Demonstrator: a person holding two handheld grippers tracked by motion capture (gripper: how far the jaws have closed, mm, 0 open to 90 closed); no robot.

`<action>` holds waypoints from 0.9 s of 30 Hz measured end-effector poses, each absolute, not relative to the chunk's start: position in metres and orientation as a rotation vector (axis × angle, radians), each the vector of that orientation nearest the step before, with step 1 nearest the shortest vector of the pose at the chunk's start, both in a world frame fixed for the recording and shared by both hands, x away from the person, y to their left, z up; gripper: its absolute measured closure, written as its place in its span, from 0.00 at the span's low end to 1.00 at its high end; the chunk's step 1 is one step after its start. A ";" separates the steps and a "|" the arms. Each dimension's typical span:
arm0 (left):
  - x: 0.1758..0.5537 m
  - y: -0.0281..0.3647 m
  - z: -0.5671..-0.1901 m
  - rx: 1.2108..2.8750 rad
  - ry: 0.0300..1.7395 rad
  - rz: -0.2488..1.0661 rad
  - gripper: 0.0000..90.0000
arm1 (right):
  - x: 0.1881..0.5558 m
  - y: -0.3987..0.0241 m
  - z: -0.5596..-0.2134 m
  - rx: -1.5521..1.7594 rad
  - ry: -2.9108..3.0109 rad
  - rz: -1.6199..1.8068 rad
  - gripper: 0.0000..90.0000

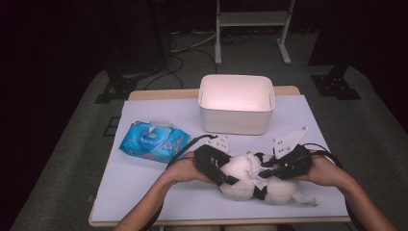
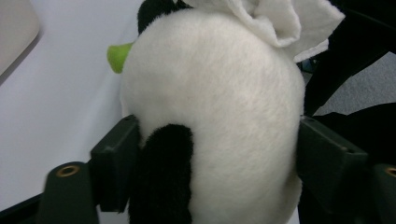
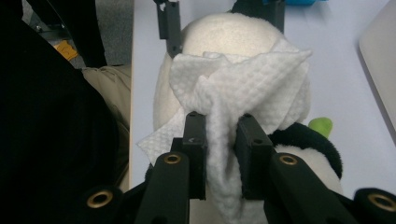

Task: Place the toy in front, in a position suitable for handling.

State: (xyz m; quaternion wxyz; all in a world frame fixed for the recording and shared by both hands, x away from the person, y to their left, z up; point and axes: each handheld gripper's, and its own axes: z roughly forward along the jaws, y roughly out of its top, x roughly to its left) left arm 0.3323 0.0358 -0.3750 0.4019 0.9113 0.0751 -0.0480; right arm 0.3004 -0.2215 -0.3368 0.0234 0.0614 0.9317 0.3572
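Observation:
A black-and-white plush panda [image 1: 276, 190] lies on its side near the table's front edge. My left gripper [image 1: 230, 175] comes in from the left, and its jaws stand one on each side of the panda's round white head [image 2: 215, 93], pressing into the fur. A crumpled white wipe [image 3: 243, 84] rests on top of the head. My right gripper [image 3: 223, 135] is shut on a bunched fold of that wipe, reaching in from the right [image 1: 264, 172]. A small green part [image 2: 116, 56] sticks out of the plush on its far side.
A white open bin [image 1: 233, 122] stands behind the plush at the table's middle back. A blue pack of wet wipes [image 1: 153, 140] lies to the left. The white table top [image 1: 144, 187] ends close in front of the plush.

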 end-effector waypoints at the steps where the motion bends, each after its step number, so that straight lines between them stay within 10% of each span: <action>1: 0.332 0.036 -0.374 2.308 0.196 -0.119 0.28 | 0.301 -0.221 -0.336 0.182 2.881 1.104 0.84; 27: 0.331 0.031 -0.368 2.326 0.186 -0.066 0.29 | 0.312 -0.211 -0.318 0.202 2.899 0.992 0.84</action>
